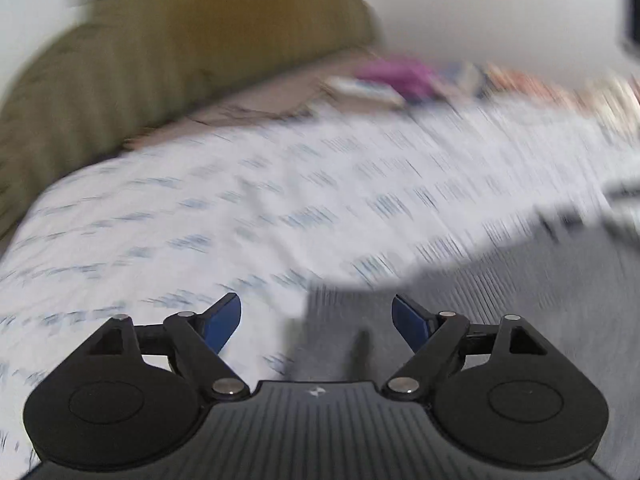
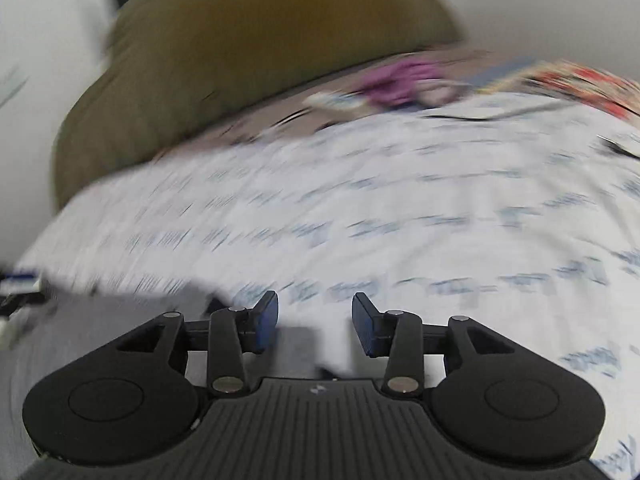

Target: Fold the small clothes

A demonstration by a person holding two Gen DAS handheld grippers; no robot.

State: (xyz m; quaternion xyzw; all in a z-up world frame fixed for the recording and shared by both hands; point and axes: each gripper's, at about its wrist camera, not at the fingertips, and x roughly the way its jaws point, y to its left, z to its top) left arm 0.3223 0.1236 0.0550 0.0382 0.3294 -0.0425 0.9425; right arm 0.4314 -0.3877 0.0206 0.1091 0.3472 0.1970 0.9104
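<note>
Both views are motion-blurred. A grey garment (image 1: 500, 300) lies on the white blue-patterned bed sheet (image 1: 240, 208), at the lower right of the left wrist view. My left gripper (image 1: 316, 320) is open and empty, just above the garment's left edge. In the right wrist view the same grey garment (image 2: 100, 332) lies at the lower left on the sheet (image 2: 400, 208). My right gripper (image 2: 315, 320) is open and empty, over the garment's right edge.
An olive-green pillow (image 1: 160, 48) (image 2: 240, 48) stands at the far left of the bed against a white wall. A pile of purple (image 1: 400, 72) (image 2: 400, 78) and multicoloured clothes (image 2: 580, 84) lies at the far side.
</note>
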